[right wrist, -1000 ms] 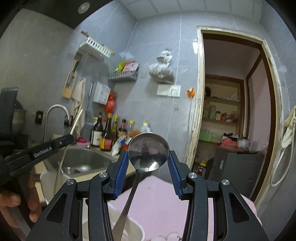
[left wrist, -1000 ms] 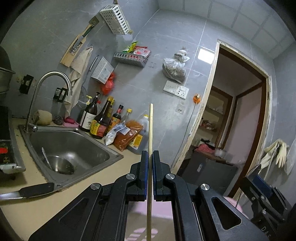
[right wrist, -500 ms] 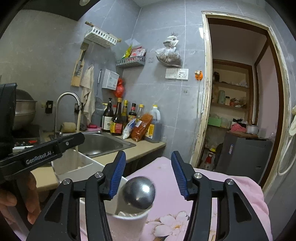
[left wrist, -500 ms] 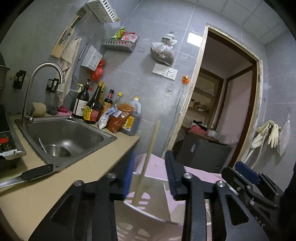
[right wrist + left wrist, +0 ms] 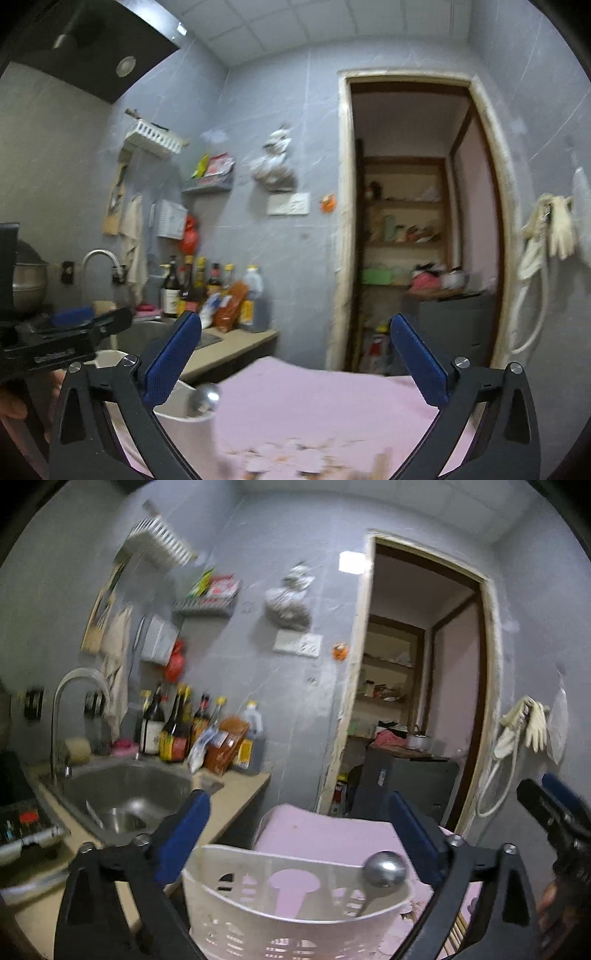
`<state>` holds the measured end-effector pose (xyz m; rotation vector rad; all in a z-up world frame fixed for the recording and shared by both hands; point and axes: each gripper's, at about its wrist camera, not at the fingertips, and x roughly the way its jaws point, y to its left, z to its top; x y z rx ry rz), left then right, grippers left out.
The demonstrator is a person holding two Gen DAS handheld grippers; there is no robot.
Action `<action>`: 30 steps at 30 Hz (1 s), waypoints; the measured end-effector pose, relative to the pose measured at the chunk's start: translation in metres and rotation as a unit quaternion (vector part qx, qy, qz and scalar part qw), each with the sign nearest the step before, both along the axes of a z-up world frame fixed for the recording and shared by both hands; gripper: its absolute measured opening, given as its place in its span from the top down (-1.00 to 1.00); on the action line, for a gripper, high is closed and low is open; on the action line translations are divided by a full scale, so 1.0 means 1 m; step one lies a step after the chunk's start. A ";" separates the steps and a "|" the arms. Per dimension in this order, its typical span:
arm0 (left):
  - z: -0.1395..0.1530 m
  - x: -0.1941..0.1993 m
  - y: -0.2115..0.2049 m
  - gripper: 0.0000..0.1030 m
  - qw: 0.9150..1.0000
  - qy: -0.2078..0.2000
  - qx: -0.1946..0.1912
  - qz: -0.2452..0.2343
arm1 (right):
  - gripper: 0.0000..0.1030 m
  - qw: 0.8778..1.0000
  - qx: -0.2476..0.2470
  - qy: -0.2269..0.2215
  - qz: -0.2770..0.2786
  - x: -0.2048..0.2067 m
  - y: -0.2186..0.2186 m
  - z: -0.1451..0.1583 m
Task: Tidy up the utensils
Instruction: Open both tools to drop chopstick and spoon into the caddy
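Left wrist view: the left claw (image 5: 295, 825) is pointing level across the kitchen toward the doorway (image 5: 421, 686), its blue-padded jaws standing wide apart and gripping nothing. A white holder (image 5: 295, 897) with cut-out slots is sitting directly between and just below the jaws, its rim lying close to both pads without clearly touching either. A spoon (image 5: 384, 864) is standing in the holder at its right end, bowl upward, leaning on the rim just inside the right jaw. The holder is resting on a pink cloth (image 5: 321, 830) that is covering the desk. The right claw (image 5: 554, 812) is showing at the right edge, seen side-on.

Right wrist view: the right claw (image 5: 295, 354) is likewise aiming level at the doorway (image 5: 406, 221), jaws spread wide and carrying nothing. The holder (image 5: 184, 428) is lying low and to the left, partly behind the left jaw; the spoon (image 5: 205, 400) bowl is showing just inside that jaw, apart from the pad. The pink cloth (image 5: 332, 406) is filling the space between the jaws. The left claw (image 5: 74, 332) is reaching in from the left edge, held by a hand (image 5: 14, 406). A sink (image 5: 122, 794) and bottles (image 5: 173, 727) are standing further left.
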<state>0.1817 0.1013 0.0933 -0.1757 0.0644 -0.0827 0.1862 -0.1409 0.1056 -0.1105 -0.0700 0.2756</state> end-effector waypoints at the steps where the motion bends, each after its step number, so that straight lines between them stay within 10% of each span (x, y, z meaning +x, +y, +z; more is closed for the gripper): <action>1: 0.001 -0.004 -0.007 -0.94 1.000 -0.007 0.010 -0.006 | -1.00 1.000 -0.007 -0.003 -0.009 -0.005 -0.008 0.002; 13: -0.002 -0.019 -0.105 -0.96 0.989 -0.020 0.087 -0.114 | -1.00 0.993 -0.037 0.011 -0.108 -0.045 -0.092 -0.009; 30: -0.079 0.033 -0.198 -0.91 0.946 0.169 0.200 -0.189 | -0.99 0.976 -0.099 0.149 -0.122 -0.014 -0.138 -0.059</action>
